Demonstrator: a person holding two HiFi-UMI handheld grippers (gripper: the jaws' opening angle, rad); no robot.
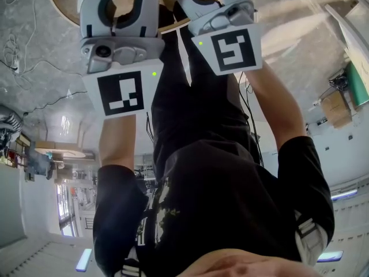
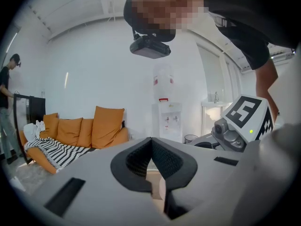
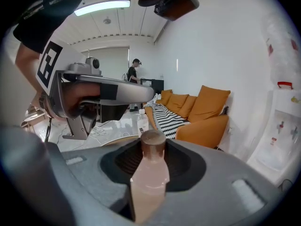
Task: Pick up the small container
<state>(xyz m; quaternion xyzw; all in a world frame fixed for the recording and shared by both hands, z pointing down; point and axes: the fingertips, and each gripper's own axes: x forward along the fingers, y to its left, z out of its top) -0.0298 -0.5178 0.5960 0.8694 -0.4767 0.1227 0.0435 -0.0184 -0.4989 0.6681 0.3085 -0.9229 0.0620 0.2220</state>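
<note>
The small container [image 3: 149,178] is a pale beige bottle with a brown cap. It stands upright between the jaws of my right gripper [image 3: 153,149], which is shut on it. My left gripper [image 2: 151,142] has its dark pads meeting at the tips, with nothing between them. Both grippers are held up in the air side by side. In the head view their marker cubes show, the left one [image 1: 123,92] and the right one [image 1: 232,49], while the fingertips are cut off at the top edge.
An orange sofa [image 2: 89,131] with a striped blanket [image 2: 51,149] stands along the white wall, next to a water dispenser [image 2: 168,119]. A clear bottle [image 3: 142,121] stands on a table. A person [image 2: 7,107] stands at the far left. A round wooden table [image 1: 60,2] shows behind the grippers.
</note>
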